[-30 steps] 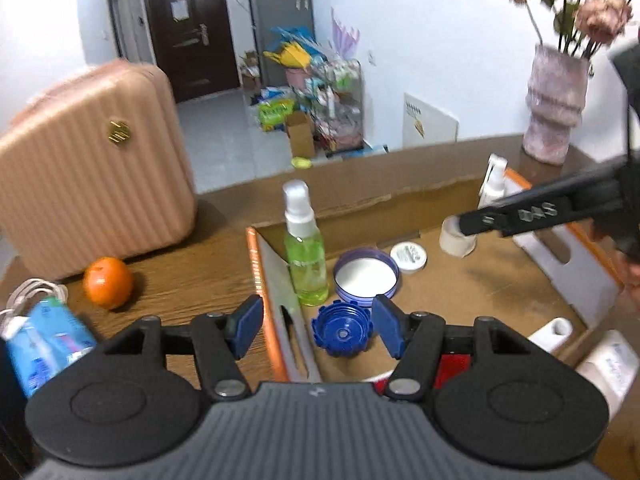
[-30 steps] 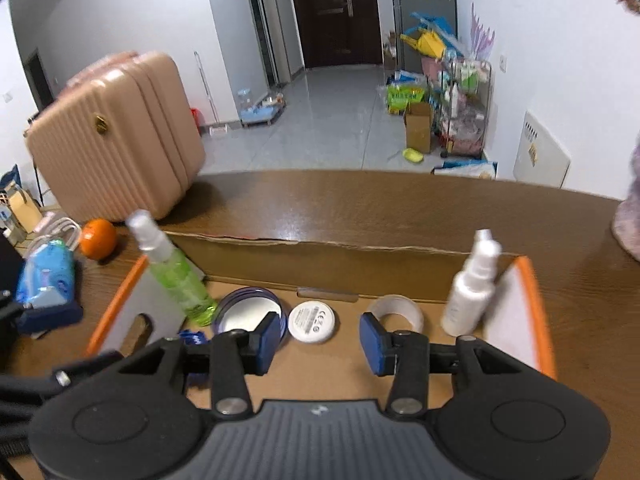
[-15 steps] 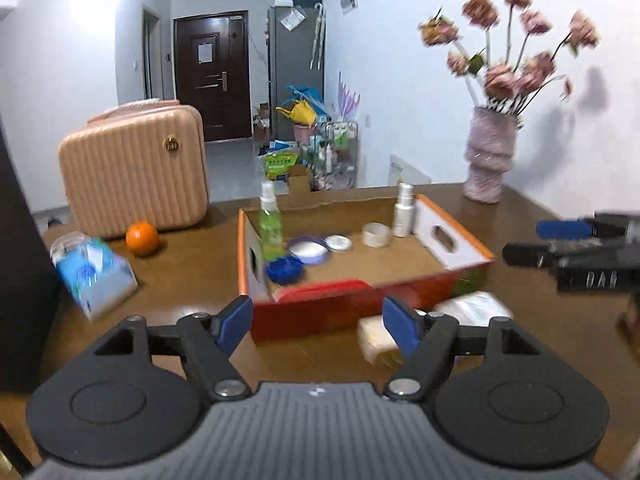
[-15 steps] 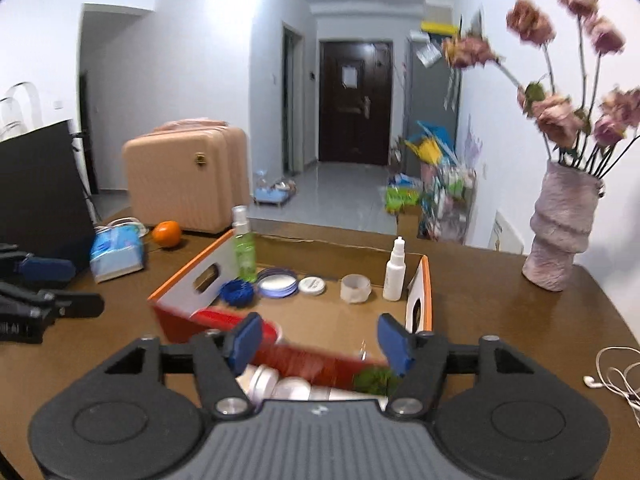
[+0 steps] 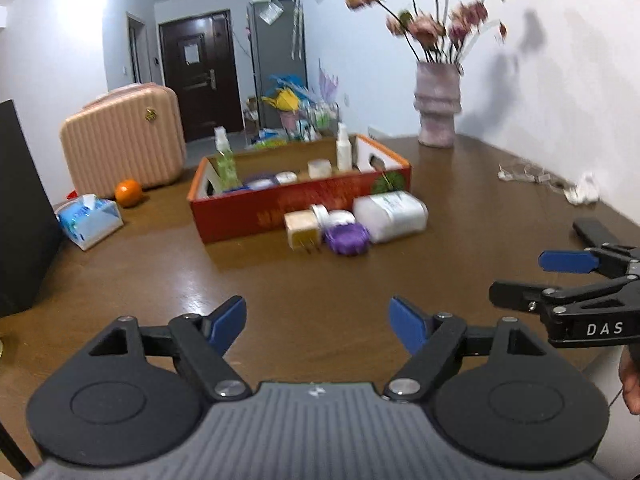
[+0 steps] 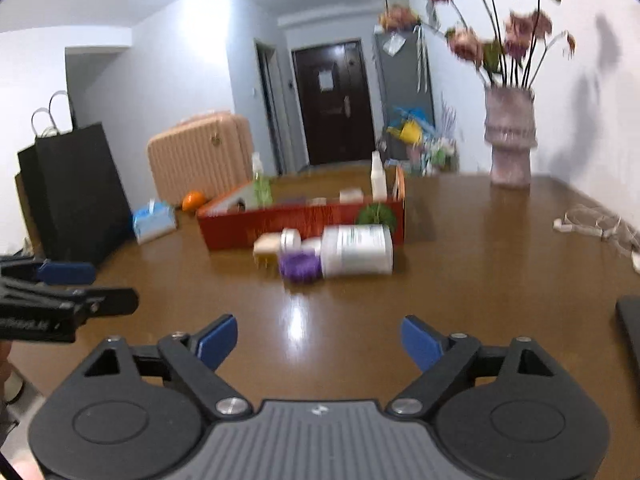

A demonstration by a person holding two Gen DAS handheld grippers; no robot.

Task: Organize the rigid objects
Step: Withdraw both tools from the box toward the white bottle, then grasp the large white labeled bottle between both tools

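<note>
Left wrist view
Left gripper [image 5: 318,322]: fingers wide apart, holding nothing, above the near edge of the tabletop [image 5: 460,216].
Right gripper [image 5: 520,276]: at the right side, fingers apart.
Box [image 5: 298,200]: red, its long side runs left to right, near the far edge.
In the box: two spray bottles standing up, green [image 5: 225,160] and white [image 5: 343,148].
In front of the box: one white bottle [image 5: 390,212] lying on its side, long way left to right; one purple lid [image 5: 346,238]; one plug [image 5: 303,230].
Room: one pink suitcase [image 5: 122,136], one orange [image 5: 128,193], one vase [image 5: 437,110].

Right wrist view
Right gripper [image 6: 320,344]: fingers wide apart, holding nothing.
Left gripper [image 6: 94,286]: at the left side, fingers apart.
White bottle [image 6: 356,250]: lying down, touching the purple lid [image 6: 300,266].
Floor: shiny brown tabletop [image 6: 460,260]; one black bag [image 6: 70,188] at the left edge.
</note>
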